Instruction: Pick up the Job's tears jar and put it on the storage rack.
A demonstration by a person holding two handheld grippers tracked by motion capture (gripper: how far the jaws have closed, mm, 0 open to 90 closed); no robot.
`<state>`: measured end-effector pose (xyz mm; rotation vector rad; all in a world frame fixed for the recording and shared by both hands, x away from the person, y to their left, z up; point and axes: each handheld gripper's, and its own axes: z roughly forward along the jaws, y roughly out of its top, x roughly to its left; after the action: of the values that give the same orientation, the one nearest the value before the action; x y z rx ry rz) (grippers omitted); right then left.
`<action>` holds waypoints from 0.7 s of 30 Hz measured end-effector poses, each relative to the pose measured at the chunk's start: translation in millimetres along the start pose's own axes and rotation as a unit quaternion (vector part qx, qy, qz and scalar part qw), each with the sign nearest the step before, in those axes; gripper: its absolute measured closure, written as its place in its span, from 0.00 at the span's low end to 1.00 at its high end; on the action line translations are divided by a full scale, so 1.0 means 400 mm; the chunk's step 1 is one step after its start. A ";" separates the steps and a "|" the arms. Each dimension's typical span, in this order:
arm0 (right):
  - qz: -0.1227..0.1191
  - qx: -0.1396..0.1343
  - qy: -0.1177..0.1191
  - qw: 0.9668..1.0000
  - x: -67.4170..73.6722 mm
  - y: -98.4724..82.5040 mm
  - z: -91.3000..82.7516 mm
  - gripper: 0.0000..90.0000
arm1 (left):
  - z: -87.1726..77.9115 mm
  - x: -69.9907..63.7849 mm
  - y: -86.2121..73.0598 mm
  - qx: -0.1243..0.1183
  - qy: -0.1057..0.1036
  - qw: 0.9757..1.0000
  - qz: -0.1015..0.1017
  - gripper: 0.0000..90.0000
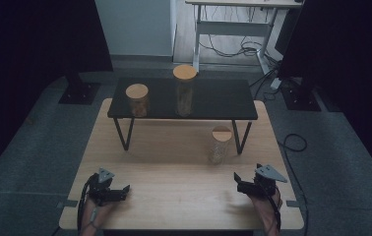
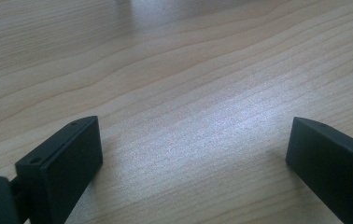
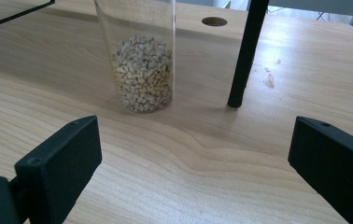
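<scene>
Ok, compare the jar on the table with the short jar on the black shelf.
The table jar stands on the wooden table by a shelf leg; the short jar stands on the black shelf. The table jar is slimmer and taller. Both are clear, wood-lidded and upright.

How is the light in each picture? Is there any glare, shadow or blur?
High view: dim, dark surroundings, only the wooden table lit, details soft. Left gripper view: bright sheen across the wood grain between the open tongs, far edge slightly blurred. Right gripper view: even light, the glass jar of grains sharp, soft shadow under the shelf leg.
</scene>
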<state>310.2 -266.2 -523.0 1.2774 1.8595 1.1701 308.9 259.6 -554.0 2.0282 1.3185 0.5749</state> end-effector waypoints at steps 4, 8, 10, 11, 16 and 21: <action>-0.001 -0.001 0.001 1.000 0.002 0.002 0.006 0.02 | 0.000 0.000 0.000 0.000 0.000 1.000 0.000 0.04; -0.001 -0.001 0.002 1.000 0.003 0.004 0.011 0.02 | 0.000 0.000 0.000 0.000 0.000 1.000 0.000 0.04; 0.000 -0.002 0.002 1.000 0.002 0.005 0.013 0.02 | 0.000 0.000 0.000 0.000 0.000 1.000 0.000 0.04; 0.000 -0.003 0.002 1.000 0.002 0.006 0.014 0.02 | 0.000 0.000 0.000 0.000 0.000 1.000 0.000 0.04; -0.002 -0.005 0.003 1.000 0.004 0.013 0.022 0.02 | 0.000 0.000 0.000 0.000 0.000 1.000 0.000 0.04; -0.006 -0.004 0.006 1.000 0.009 0.017 0.033 0.03 | 0.000 0.000 0.000 0.000 0.000 1.000 0.000 0.04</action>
<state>322.6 -257.5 -522.6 1.2555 1.8673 1.1806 308.9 259.6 -554.0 2.0284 1.3184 0.5749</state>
